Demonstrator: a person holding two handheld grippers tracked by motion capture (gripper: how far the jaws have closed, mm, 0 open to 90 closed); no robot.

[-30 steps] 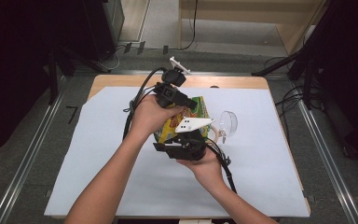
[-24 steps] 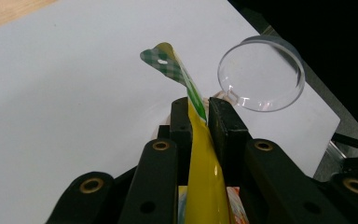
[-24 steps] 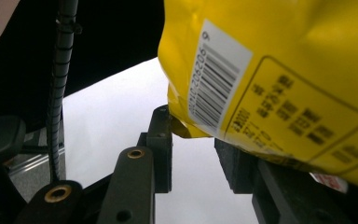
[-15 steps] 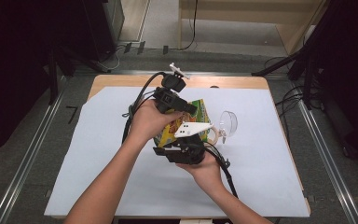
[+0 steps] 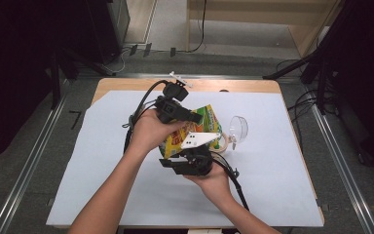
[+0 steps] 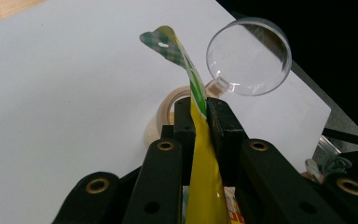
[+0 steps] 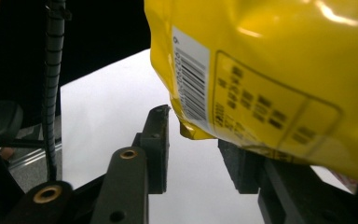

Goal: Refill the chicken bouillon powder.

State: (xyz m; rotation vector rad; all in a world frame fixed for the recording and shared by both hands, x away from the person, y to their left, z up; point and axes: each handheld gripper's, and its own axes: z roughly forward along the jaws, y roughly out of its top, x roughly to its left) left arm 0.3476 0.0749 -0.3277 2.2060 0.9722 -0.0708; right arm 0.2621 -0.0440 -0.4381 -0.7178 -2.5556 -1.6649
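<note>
- The shiny yellow and green plastic snack bag [image 5: 202, 127] is held up in the air, over the middle of the white paper sheet [image 5: 78, 185] that covers the wooden table [image 5: 126, 84].
- The left gripper [image 6: 200, 109] is clamped on the bag's thin top seam. The seam stands on edge between its two black jaws, and the bag's green checked corner pokes out past them.
- The right gripper [image 7: 196, 154] has its jaws spread apart. The bag's lower yellow corner, the one with the barcode, hangs just above the gap between them and does not touch either jaw.
- So the bag's long side runs from the left gripper down toward the right gripper. The right gripper is the nearer one to the loose corner, and I think it only needs to come up a little and close.
- Just past the bag, on the far side from the person, lie a clear round plastic lid with a little handle [image 5: 237, 129] and a tan ring of tape [image 5: 218, 144]. Both are near the bag, so there is less room there.
- On the person's side of the bag the paper is bare, with lots of room to move.
</note>
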